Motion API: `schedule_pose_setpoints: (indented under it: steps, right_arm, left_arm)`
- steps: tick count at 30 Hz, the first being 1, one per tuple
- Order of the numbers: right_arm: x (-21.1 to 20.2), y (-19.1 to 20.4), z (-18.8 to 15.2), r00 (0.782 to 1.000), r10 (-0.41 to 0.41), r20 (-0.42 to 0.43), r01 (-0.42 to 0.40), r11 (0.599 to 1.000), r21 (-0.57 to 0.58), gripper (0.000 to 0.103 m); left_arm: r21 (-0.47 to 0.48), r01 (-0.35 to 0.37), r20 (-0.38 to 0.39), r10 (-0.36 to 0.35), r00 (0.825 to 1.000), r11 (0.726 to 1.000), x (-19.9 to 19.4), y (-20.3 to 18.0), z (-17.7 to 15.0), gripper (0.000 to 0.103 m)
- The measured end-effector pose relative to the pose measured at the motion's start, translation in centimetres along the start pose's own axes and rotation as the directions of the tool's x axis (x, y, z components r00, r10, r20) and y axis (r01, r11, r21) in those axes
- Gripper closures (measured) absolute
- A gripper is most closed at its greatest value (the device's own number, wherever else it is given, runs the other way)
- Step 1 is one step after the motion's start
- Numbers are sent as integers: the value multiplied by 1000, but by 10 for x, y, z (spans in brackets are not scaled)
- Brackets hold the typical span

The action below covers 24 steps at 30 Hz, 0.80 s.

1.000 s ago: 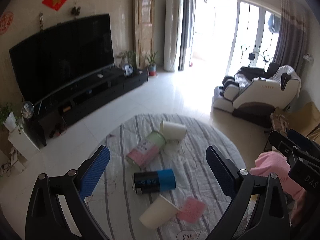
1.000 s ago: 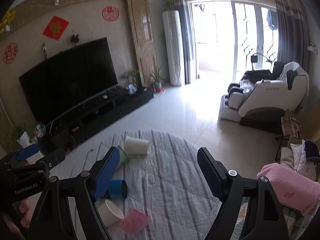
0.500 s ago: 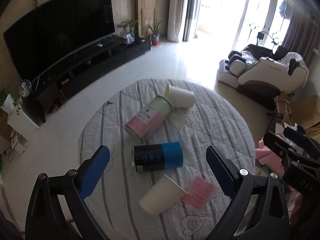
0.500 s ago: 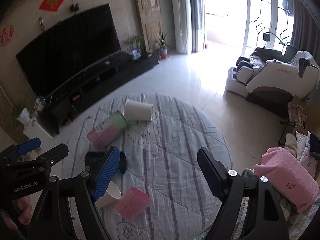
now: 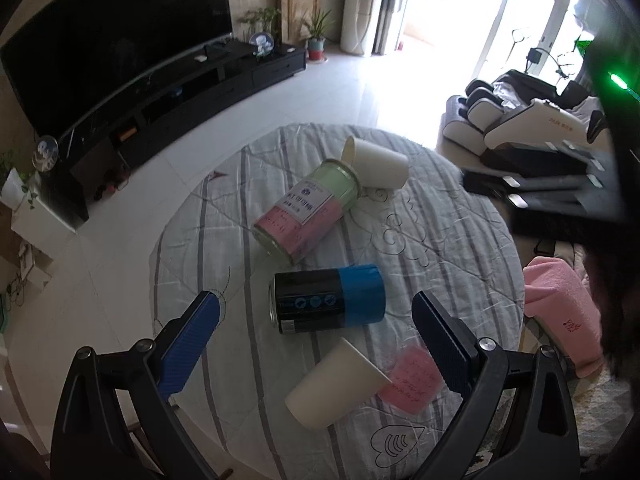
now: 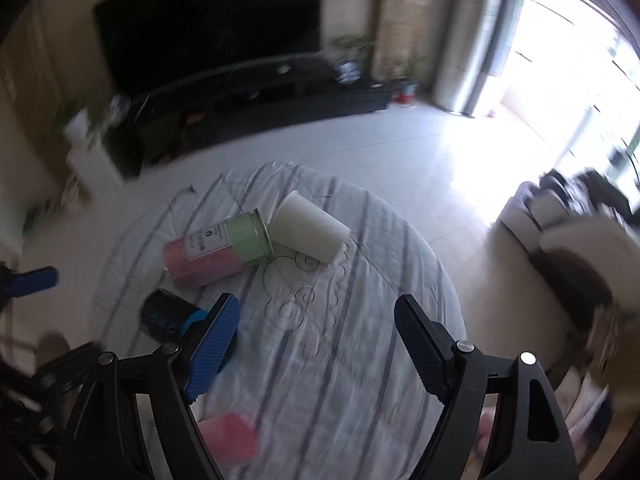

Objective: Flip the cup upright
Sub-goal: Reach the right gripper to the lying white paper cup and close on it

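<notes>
My left gripper [image 5: 316,340] and right gripper [image 6: 316,330] both hang over the counter [image 5: 460,240] with jaws wide open and empty, I think to pick a cup. The near white cup [image 5: 338,386] lies on its side, low between my left jaws. Its long axis slants, mouth toward the right jaw and the pink cup [image 5: 412,380].

Both wrist cameras look forward and steeply down, from above, at the round cloth-covered surface [image 5: 440,216]. The left view sits nearer its near edge; the right view is blurred. Both share the green-pink can [image 5: 308,210] [image 6: 216,252] and television [image 5: 120,52] [image 6: 208,20].
</notes>
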State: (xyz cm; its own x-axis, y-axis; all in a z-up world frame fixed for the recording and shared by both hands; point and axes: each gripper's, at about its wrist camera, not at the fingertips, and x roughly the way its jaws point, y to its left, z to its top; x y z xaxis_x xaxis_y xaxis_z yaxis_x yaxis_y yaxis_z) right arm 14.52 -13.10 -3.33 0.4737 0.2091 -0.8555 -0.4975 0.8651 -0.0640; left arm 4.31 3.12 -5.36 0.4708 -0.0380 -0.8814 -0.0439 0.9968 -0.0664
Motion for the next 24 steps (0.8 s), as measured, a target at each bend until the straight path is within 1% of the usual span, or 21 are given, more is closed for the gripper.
schedule_pose_setpoints:
  steps: [2,3,6,9,13,15,17,19,21,23,24]
  right_arm:
    - [19,-2,14,998,51,-25,-53,997,-55,22]
    - [33,-3,24,996,74,-58,-79,993,-87,22]
    - [60,-3,41,990,103,-99,-117,981,-152,22]
    - [90,-6,56,980,132,-151,-160,968,-194,22]
    - [120,-8,61,968,142,-208,-191,952,-240,22]
    - [136,-13,64,956,158,-246,-220,942,-254,22]
    - [151,-14,66,947,165,-276,-241,933,-269,22]
    - [168,-12,68,942,151,-298,-241,925,-293,22]
    - [181,-9,68,931,165,-326,-270,911,-311,22]
    - [189,-5,68,935,153,-321,-261,908,-327,22]
    - [192,-5,69,935,152,-319,-259,909,-327,25]
  left_arm:
    - [-9,-7,-9,7,1000,1000,4,2,1,5]
    - [-18,-10,-18,10,1000,1000,7,4,1,5]
    - [-56,-20,-37,18,999,998,16,13,4,5]
    - [-100,-51,-64,45,997,994,31,25,10,4]
    - [-150,-76,-105,61,993,986,54,42,18,4]
    - [-171,-79,-118,59,991,982,62,48,21,4]
    - [-188,-85,-122,63,991,979,69,52,23,4]
    - [-200,-83,-126,58,990,976,77,55,25,4]
    - [-205,-80,-136,52,989,976,83,55,25,4]
    - [-210,-83,-144,53,988,974,88,54,26,4]
    - [-213,-79,-142,49,989,974,89,54,27,4]
